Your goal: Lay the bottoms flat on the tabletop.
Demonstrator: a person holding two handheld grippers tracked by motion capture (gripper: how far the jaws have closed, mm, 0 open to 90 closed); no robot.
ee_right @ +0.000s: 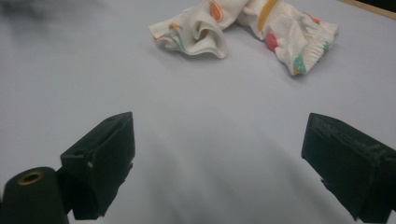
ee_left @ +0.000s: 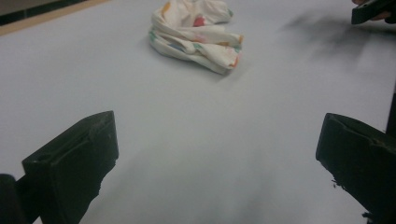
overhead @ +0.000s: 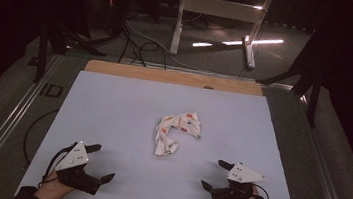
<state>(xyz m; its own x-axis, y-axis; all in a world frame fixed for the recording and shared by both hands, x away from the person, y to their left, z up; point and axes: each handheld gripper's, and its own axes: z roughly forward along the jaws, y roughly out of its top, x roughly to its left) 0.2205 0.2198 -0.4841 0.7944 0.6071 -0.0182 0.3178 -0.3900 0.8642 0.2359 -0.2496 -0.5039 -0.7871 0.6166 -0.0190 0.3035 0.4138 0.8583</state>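
High view: a crumpled patterned cloth [overhead: 176,133] lies mid-desk [overhead: 113,102]; the left gripper [overhead: 97,162] and right gripper [overhead: 216,174] rest near the front edge, fingers apart, empty.

Left gripper view: cloth [ee_left: 196,35] far, top cropped.

Right gripper view: cloth [ee_right: 247,30] far, upper edge cut off.

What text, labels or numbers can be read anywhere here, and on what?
"ID": floor marking left of the table, pale letters, dim.
Crumpled cloth: a coloured print of shapes, no lettering.
Grey plates on the left gripper and the right gripper: small dots, no text.
Nothing else legible.
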